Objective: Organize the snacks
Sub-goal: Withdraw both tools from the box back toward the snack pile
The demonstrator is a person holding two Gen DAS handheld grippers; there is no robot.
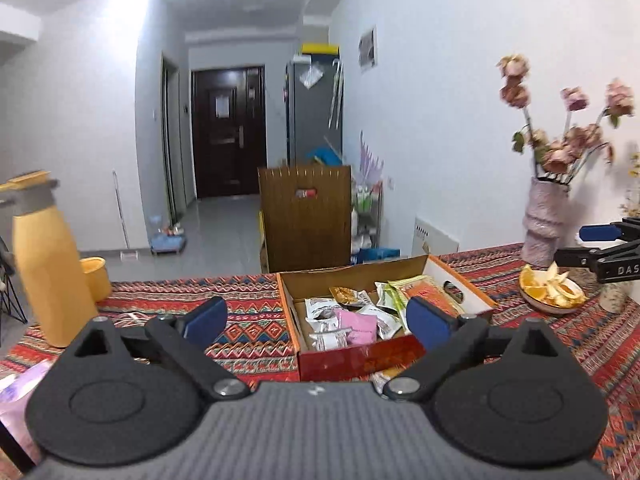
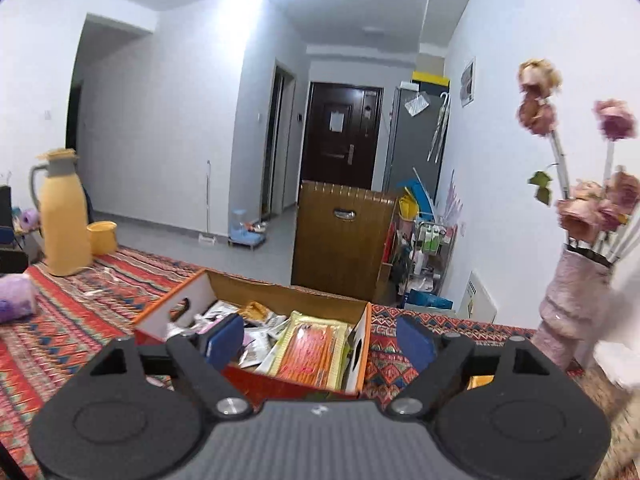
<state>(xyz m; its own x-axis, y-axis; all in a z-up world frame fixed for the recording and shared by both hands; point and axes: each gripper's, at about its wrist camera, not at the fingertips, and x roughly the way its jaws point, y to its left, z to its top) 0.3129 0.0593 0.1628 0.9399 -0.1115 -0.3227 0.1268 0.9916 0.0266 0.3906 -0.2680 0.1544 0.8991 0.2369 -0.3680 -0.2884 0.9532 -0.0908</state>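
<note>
Apparently indoors, both hand-held grippers, left (image 1: pixel 316 318) and right (image 2: pixel 320 340), gape empty above patterned tablecloth (image 1: pixel 248 292) by snack box (image 1: pixel 356 362).

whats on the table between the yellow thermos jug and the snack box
Mostly bare patterned tablecloth. In the right wrist view only a small yellow cup sits beside the thermos jug, well short of the snack box.

Right tongs (image 2: pixel 320 340) gape empty above the snack box (image 2: pixel 276 298) (orange packet (image 2: pixel 310 350) uppermost).
</note>
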